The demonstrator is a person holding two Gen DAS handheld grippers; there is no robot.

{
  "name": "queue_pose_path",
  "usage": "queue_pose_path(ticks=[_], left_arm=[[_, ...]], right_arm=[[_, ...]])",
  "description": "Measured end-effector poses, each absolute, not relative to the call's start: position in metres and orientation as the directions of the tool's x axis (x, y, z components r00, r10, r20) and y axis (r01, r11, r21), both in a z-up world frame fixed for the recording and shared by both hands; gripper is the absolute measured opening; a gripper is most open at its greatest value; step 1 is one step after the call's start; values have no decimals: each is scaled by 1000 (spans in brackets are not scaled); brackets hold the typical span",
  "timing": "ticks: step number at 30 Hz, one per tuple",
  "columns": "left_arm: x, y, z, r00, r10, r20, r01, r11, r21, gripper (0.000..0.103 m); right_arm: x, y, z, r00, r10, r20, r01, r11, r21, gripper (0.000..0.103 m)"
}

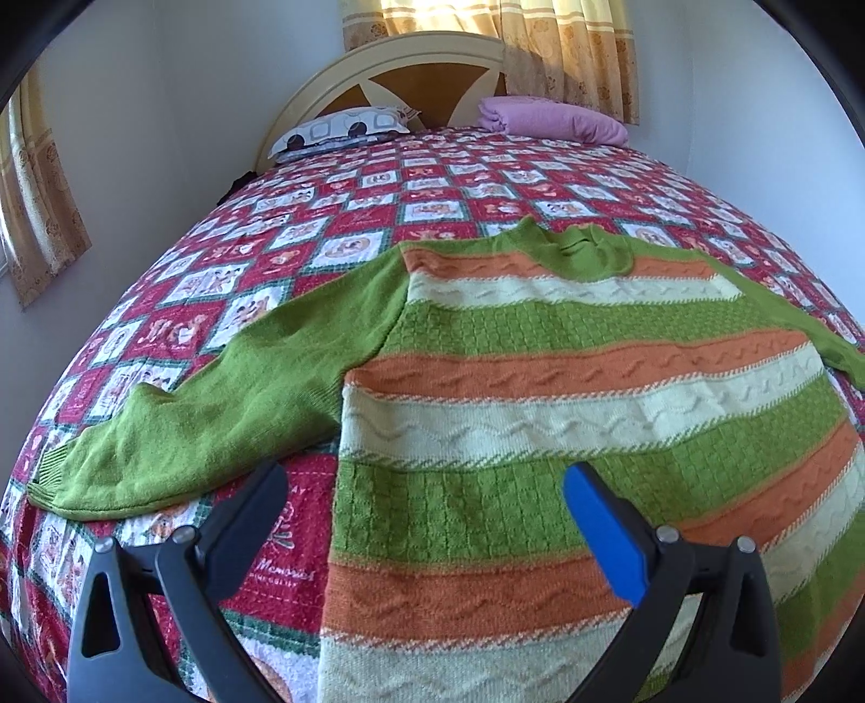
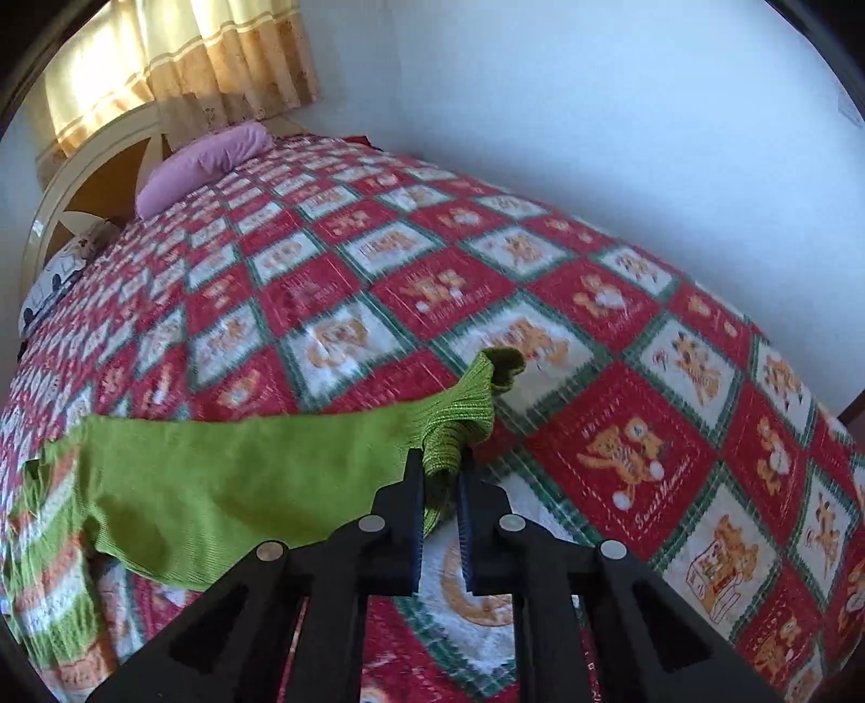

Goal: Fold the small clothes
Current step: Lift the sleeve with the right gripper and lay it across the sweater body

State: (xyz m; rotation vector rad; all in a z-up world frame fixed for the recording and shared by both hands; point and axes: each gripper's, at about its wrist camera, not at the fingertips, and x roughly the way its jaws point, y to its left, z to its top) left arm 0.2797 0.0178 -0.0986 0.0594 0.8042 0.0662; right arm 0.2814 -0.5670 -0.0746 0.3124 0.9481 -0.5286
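Right tool [image 2: 440,465] pinches the sweater [image 1: 540,389] cuff; left tool [image 1: 427,481] gapes, its base cropped.

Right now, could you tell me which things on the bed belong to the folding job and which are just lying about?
Part of the job:
- striped sweater
- its green sleeve cuff, pinched in the right gripper
- left gripper, open over the sweater's side edge

Just lying about:
- patterned pillow
- folded pink cloth
- bedspread
- curtains

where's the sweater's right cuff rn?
Right wrist view, centre: the cuff is pinched in the right gripper, above the quilt.
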Motion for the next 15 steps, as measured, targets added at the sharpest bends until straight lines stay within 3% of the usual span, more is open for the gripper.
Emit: queue_pose_path(ticks=[15], left_arm=[[263, 41, -93, 720, 60, -692, -54, 998, 30, 103]], right_arm=[[332, -452, 47, 657, -279, -700, 345, 937, -49, 9]])
